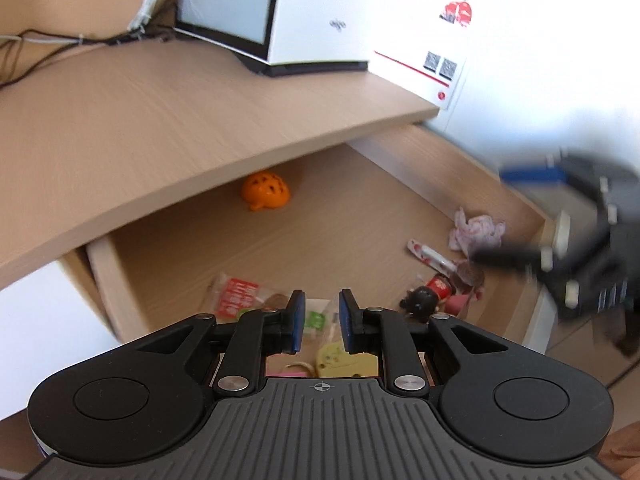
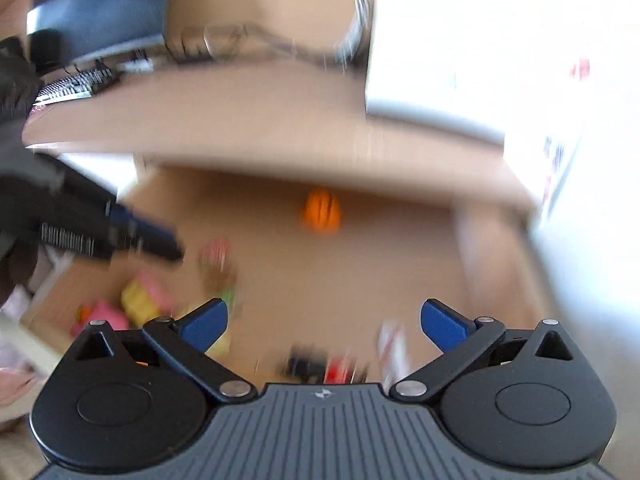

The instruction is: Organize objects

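Left wrist view: looking down into an open drawer (image 1: pixel 120 300) under the wooden surface (image 1: pixel 160 120). Left hand-held gripper (image 1: pixel 322 322) hovering with pads slightly apart, gripping nothing. Lying at 12 o'clock, deep in the drawer, an orange ball (image 1: pixel 265 191); at 2 o'clock a crumpled tissue (image 1: pixel 476 230); just beside the pads at 10 o'clock a red snack packet (image 1: pixel 236 298); at 3 o'clock a small cola bottle (image 1: pixel 430 292). Blurring past at 3 o'clock, the right hand-held gripper (image 1: pixel 520 216).

Right wrist view: heavily blurred. Right hand-held gripper spreading wide, empty, above the drawer.
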Demonstrator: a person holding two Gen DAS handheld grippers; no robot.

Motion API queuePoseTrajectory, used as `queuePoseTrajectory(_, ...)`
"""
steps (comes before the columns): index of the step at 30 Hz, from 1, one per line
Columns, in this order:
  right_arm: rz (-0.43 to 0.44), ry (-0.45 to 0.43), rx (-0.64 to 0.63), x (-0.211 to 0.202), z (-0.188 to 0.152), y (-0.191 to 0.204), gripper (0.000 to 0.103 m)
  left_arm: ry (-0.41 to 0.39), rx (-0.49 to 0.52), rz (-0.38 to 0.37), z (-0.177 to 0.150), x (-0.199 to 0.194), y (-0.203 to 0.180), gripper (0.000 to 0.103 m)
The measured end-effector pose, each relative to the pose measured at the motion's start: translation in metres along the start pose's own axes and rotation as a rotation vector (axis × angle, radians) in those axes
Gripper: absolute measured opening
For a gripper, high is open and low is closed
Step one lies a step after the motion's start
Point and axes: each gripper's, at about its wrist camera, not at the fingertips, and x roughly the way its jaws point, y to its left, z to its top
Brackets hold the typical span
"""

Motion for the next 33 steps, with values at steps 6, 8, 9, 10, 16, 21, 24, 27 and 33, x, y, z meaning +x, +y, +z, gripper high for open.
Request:
queuePoseTrajectory(6,0.133,0.028,-0.027,0.064,0.064,-0.002,0.103,-0.065,-0.084,-0.011,-0.006,-0.007,0.022,0.02)
queuePoseTrajectory(8,0.197,0.1,-0.068,0.098,0.07,-0.002,0.102,-0.099,-0.107,-0.031,-0.011,-0.011,0.034,0.02)
queuePoseTrajectory(9,0.198,0.145,-0.085,0.115,0.072,-0.001,0.096,-0.112,-0.113,-0.037,-0.013,-0.012,0.039,0.02)
queuePoseTrajectory(10,0.201,0.189,-0.094,0.132,0.07,-0.002,0.092,-0.118,-0.118,-0.041,-0.014,-0.011,0.044,0.02)
queuePoseTrajectory(16,0.15,0.251,-0.085,0.192,0.063,0.0,0.089,-0.136,-0.175,-0.119,-0.014,-0.001,0.068,0.02)
queuePoseTrajectory(21,0.032,0.13,0.077,0.211,0.06,-0.004,0.089,-0.151,-0.187,-0.152,-0.012,0.0,0.078,0.02)
queuePoseTrajectory(24,0.03,0.132,0.092,0.222,0.063,0.0,0.088,-0.155,-0.199,-0.143,-0.013,0.0,0.08,0.02)
queuePoseTrajectory(27,0.005,0.102,0.111,0.227,0.065,0.004,0.082,-0.156,-0.21,-0.136,-0.014,-0.002,0.08,0.02)
queuePoseTrajectory(33,0.055,0.179,0.079,0.253,0.062,-0.009,0.055,-0.161,-0.205,-0.103,-0.015,-0.012,0.075,0.02)
